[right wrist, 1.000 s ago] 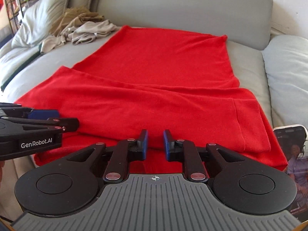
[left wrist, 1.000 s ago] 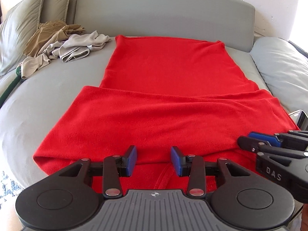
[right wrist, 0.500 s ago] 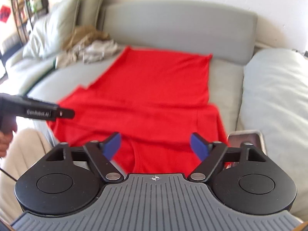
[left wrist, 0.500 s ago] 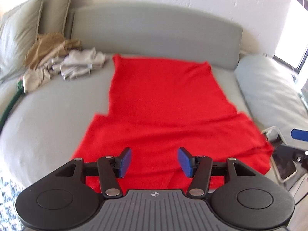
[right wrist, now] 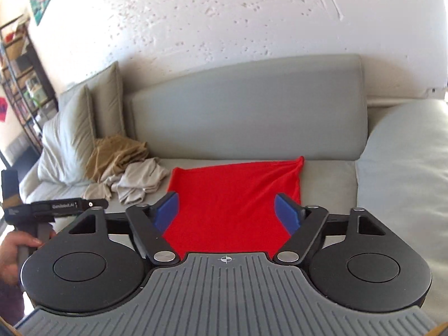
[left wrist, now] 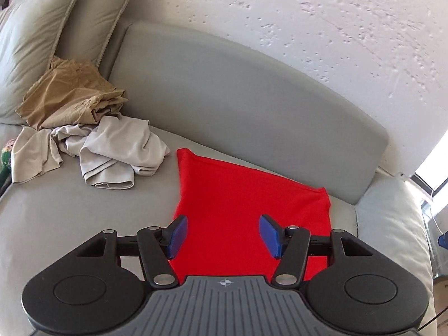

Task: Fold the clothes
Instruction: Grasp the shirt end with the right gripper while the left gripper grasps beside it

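A red garment (left wrist: 246, 196) lies flat on the grey sofa seat (left wrist: 70, 224), with its far edge near the backrest. Its near part is hidden under the gripper bodies. My left gripper (left wrist: 222, 221) hovers above it, open, with nothing between the blue pads (left wrist: 176, 235). In the right wrist view the same red garment (right wrist: 235, 184) shows one far corner bunched. My right gripper (right wrist: 226, 198) is held above the garment. Its jaws are wide and closing, with nothing between them. A hand (right wrist: 16, 252) holds the left tool at that view's left edge.
A heap of tan and beige clothes (left wrist: 92, 140) lies on the seat to the left of the red garment, also visible as the clothes heap (right wrist: 126, 173). Pillows (left wrist: 42, 42) lean in the left corner. A pale cushion (right wrist: 406, 182) fills the right end. A shelf (right wrist: 16, 84) stands far left.
Both grippers rose and pulled back from the garment's near folded edge, and both views tilted up toward the wall. Both pairs of jaws opened from nearly shut. The phone at the right dropped out of view.
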### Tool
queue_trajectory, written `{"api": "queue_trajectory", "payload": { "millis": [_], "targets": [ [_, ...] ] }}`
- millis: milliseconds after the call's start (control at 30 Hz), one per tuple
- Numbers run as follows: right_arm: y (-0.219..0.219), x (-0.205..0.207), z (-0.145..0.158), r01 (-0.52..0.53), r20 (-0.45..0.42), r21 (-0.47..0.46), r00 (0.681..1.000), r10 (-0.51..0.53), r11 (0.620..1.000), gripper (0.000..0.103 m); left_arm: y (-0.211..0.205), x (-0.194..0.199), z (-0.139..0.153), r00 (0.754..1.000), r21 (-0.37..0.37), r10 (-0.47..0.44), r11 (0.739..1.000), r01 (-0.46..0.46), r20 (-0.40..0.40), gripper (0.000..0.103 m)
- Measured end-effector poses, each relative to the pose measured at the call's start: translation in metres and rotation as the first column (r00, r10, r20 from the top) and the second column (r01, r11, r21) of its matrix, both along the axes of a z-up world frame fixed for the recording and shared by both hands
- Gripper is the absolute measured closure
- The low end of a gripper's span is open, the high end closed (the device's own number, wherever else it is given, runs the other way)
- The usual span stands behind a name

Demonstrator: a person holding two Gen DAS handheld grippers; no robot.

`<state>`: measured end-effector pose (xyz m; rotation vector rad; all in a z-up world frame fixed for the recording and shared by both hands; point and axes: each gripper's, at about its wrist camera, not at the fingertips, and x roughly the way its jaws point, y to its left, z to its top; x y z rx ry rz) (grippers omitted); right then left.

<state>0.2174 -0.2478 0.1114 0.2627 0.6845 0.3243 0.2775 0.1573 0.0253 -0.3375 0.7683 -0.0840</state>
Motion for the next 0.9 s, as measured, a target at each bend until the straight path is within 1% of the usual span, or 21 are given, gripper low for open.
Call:
{"api": "queue_trajectory", "payload": {
  "millis": [33, 100, 167, 233, 333, 433, 467, 533, 600, 667, 700, 733, 767, 833, 867, 900],
  "targets": [
    [-0.004, 0.019, -0.007, 0.018, -0.022, 0.017, 1.000, -0.018, 1.000, 0.039, 0.006, 0.018, -0.009, 1.000, -0.017, 0.013, 1.000, -0.013, -0.012, 0.049],
    [-0.012, 0.059, -0.027, 0.052, -0.076, 0.054, 0.996, -0.048, 0.997, 0.043, 0.016, 0.055, -0.028, 0.999, -0.046, 0.038, 0.998, -0.040, -0.035, 0.050],
    [-0.019, 0.101, -0.056, 0.083, -0.142, 0.099, 0.988, -0.069, 0.992, 0.049, 0.025, 0.088, -0.053, 0.996, -0.067, 0.061, 0.996, -0.066, -0.071, 0.051],
    [-0.024, 0.142, -0.088, 0.105, -0.204, 0.119, 0.976, -0.079, 0.987, 0.050, 0.033, 0.113, -0.078, 0.991, -0.113, 0.078, 0.990, -0.090, -0.106, 0.055],
    [-0.027, 0.199, -0.141, 0.136, -0.292, 0.117, 0.952, -0.097, 0.984, 0.050, 0.040, 0.141, -0.110, 0.987, -0.202, 0.080, 0.974, -0.107, -0.138, 0.056],
    [-0.026, 0.244, -0.187, 0.170, -0.328, 0.081, 0.935, -0.135, 0.982, 0.050, 0.037, 0.157, -0.128, 0.989, -0.239, 0.043, 0.968, -0.076, -0.138, 0.055],
    [-0.028, 0.255, -0.199, 0.187, -0.329, 0.080, 0.932, -0.151, 0.979, 0.050, 0.036, 0.162, -0.132, 0.990, -0.238, 0.032, 0.969, -0.063, -0.136, 0.054],
    [-0.033, 0.275, -0.219, 0.227, -0.322, 0.099, 0.928, -0.185, 0.969, 0.050, 0.034, 0.169, -0.135, 0.992, -0.229, 0.009, 0.973, -0.037, -0.122, 0.053],
    [-0.036, 0.289, -0.232, 0.257, -0.311, 0.132, 0.928, -0.206, 0.957, 0.051, 0.035, 0.173, -0.136, 0.995, -0.245, -0.001, 0.969, -0.024, -0.103, 0.051],
    [-0.037, 0.300, -0.243, 0.258, -0.302, 0.158, 0.932, -0.202, 0.953, 0.073, 0.039, 0.177, -0.138, 0.996, -0.262, -0.002, 0.965, -0.021, -0.089, 0.048],
    [-0.033, 0.301, -0.246, 0.250, -0.289, 0.133, 0.935, -0.204, 0.959, 0.078, 0.042, 0.179, -0.140, 0.996, -0.271, 0.003, 0.962, -0.027, -0.088, 0.047],
    [-0.029, 0.303, -0.249, 0.242, -0.276, 0.107, 0.939, -0.205, 0.964, 0.091, 0.045, 0.180, -0.141, 0.996, -0.279, 0.009, 0.960, -0.033, -0.086, 0.047],
    [-0.026, 0.305, -0.253, 0.234, -0.263, 0.081, 0.943, -0.205, 0.969, 0.100, 0.049, 0.182, -0.143, 0.996, -0.283, 0.021, 0.958, -0.046, -0.092, 0.047],
    [-0.019, 0.302, -0.255, 0.208, -0.221, 0.033, 0.956, -0.195, 0.978, 0.100, 0.056, 0.186, -0.149, 0.993, -0.294, 0.049, 0.952, -0.081, -0.112, 0.047],
    [-0.019, 0.301, -0.256, 0.199, -0.209, 0.021, 0.959, -0.191, 0.980, 0.100, 0.060, 0.189, -0.152, 0.992, -0.315, 0.055, 0.945, -0.089, -0.116, 0.047],
    [-0.021, 0.300, -0.258, 0.205, -0.216, 0.036, 0.957, -0.193, 0.978, 0.100, 0.062, 0.191, -0.154, 0.991, -0.343, 0.058, 0.935, -0.096, -0.118, 0.047]
  ]
}}
